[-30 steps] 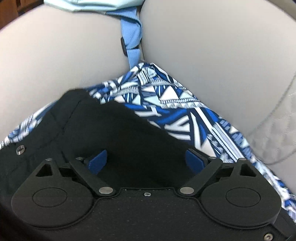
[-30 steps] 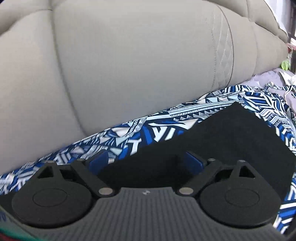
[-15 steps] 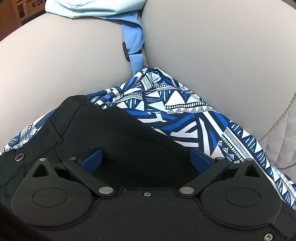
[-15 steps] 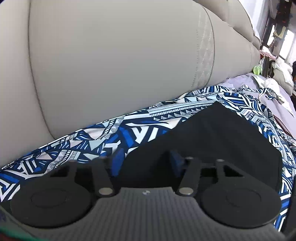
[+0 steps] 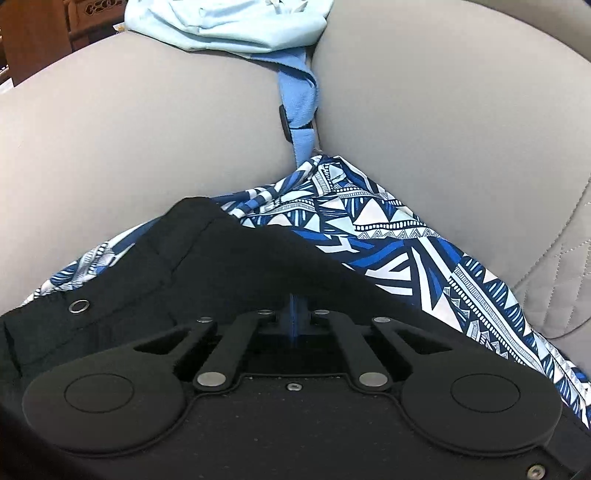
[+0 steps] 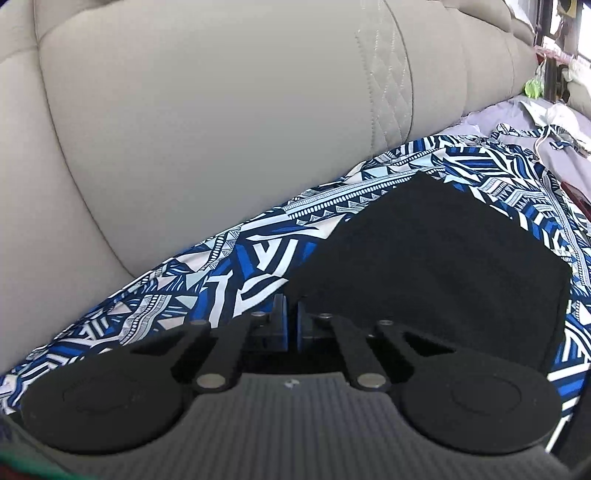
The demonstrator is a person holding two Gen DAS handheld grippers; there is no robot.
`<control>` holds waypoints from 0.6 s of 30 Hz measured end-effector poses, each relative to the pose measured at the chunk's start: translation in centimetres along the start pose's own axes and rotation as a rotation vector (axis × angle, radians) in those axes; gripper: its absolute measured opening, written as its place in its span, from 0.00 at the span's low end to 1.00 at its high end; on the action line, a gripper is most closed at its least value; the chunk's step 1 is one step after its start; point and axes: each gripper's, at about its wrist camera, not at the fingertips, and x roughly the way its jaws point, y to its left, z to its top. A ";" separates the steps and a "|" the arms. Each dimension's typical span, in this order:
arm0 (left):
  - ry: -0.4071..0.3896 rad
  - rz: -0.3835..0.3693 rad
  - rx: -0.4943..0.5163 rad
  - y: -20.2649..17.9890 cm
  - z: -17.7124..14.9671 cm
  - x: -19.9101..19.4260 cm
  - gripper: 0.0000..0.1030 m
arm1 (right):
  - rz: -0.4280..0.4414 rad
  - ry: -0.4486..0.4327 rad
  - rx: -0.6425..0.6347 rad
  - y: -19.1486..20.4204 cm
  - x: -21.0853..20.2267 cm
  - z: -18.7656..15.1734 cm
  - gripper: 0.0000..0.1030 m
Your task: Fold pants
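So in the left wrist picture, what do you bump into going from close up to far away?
Left tool → black pants → blue patterned cloth → blue strap → pale blue cloth on top of the sofa.

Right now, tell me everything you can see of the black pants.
The black pants are matte, woven-looking cloth, lying flat on the blue-and-white patterned sheet over the grey sofa. A metal snap marks the waistband end; the other end looks squared. The left gripper and right gripper, jaws just closed, each pinch an edge.
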 end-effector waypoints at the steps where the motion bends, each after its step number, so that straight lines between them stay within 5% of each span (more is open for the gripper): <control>1: -0.002 -0.005 0.001 0.2 0.0 -0.3 0.00 | 0.006 -0.002 -0.005 -0.3 -0.5 0.0 0.06; 18: -0.026 -0.094 0.044 4.6 -1.0 -6.5 0.00 | 0.174 -0.028 -0.057 -8.3 -9.3 -2.0 0.07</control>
